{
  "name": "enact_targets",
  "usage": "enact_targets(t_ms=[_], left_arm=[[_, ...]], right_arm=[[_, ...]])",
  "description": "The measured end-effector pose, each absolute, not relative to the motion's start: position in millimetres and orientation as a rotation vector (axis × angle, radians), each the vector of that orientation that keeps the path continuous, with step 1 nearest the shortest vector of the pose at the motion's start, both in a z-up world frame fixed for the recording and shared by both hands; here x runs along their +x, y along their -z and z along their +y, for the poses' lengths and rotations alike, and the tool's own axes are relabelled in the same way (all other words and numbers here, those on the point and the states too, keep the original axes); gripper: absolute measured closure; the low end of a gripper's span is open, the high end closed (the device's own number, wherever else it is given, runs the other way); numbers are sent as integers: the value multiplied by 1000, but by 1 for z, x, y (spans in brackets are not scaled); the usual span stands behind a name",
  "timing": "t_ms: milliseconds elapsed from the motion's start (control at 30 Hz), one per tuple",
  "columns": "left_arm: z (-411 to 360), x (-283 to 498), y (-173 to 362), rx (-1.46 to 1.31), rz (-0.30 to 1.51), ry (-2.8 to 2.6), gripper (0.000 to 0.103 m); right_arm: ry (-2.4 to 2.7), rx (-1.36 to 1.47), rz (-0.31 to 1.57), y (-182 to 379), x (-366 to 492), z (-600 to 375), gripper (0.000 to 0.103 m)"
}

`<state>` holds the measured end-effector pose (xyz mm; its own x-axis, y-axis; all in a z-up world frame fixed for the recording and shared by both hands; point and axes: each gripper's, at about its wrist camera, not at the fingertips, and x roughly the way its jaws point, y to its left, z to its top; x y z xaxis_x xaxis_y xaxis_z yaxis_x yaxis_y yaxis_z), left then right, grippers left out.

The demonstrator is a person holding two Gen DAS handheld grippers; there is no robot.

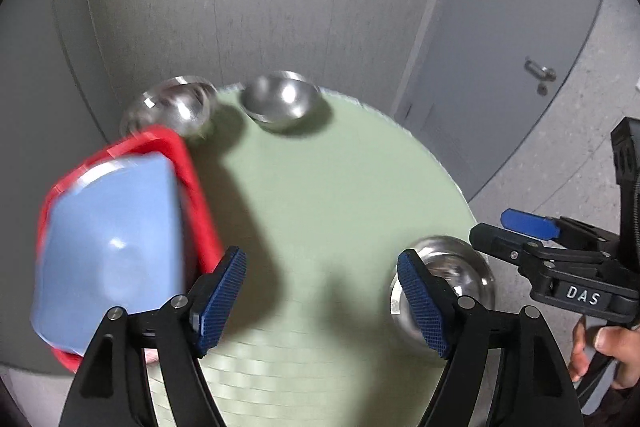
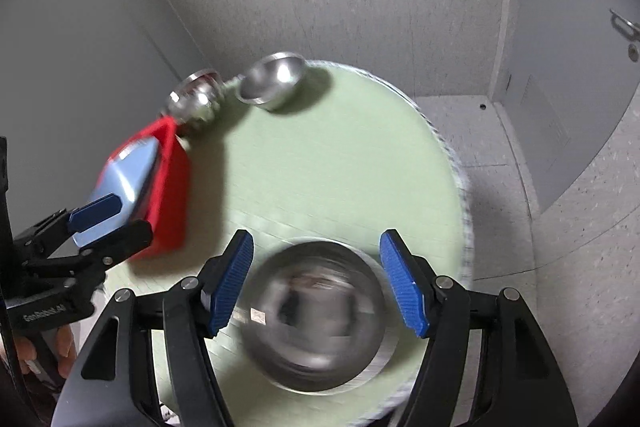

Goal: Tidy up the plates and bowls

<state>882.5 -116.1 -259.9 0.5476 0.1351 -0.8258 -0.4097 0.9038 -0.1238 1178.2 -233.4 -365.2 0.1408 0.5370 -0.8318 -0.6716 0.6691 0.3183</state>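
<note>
A round pale green table [image 1: 328, 195] holds three steel bowls. Two stand at the far edge [image 1: 280, 101] [image 1: 172, 107]; they also show in the right wrist view [image 2: 272, 81] [image 2: 196, 99]. The third, near steel bowl [image 2: 316, 315] lies directly under my open right gripper [image 2: 316, 283], between its blue pads; it also shows in the left wrist view [image 1: 456, 271]. A blue bowl [image 1: 108, 247] sits tilted in a red tray [image 1: 192, 179] at the left. My left gripper [image 1: 320, 303] is open and empty over the table, just right of the tray.
Grey walls stand behind the table. A grey door with a handle [image 1: 540, 69] is at the right. Speckled floor [image 2: 560, 227] lies beyond the table's right edge.
</note>
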Motion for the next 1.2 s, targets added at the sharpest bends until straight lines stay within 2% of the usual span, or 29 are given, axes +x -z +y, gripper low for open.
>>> enact_targets(t_ms=[333,467,500,533,600,667,700,1000,1200], left_arm=[[-166,919,325,-441,1080,-519,29],[-162,922,341,-473,1120,-574,31],[-161,923,346,-484,1134,-568,35],[-158,920,349,-502,1138,-547,46],[-158,927,353,-536,1130,-488,57],[-162,937,351,-536,1110,-448,74],[-164,941,350,-532,1099,-427,88],[-155,970,334,-582,1053,-538,92],[-144,1008,313,-708,903,-731,91]], right_arm=[[-1061,-317,1288,431,1209,-241,36],[-1104,-315,1342,449,1210,-237,52],[-1114,-312,1353,452,1211,-236,57],[-1125,-310,1362,454,1212,-235,60],[-1141,-318,1376,458,1214,-231,73],[-1162,-319,1397,459,1215,-229,83],[-1180,-316,1406,460,1216,-228,89],[-1351,-363,1395,451,1244,-204,91],[-1534,-472,1291,425,1297,-161,91]])
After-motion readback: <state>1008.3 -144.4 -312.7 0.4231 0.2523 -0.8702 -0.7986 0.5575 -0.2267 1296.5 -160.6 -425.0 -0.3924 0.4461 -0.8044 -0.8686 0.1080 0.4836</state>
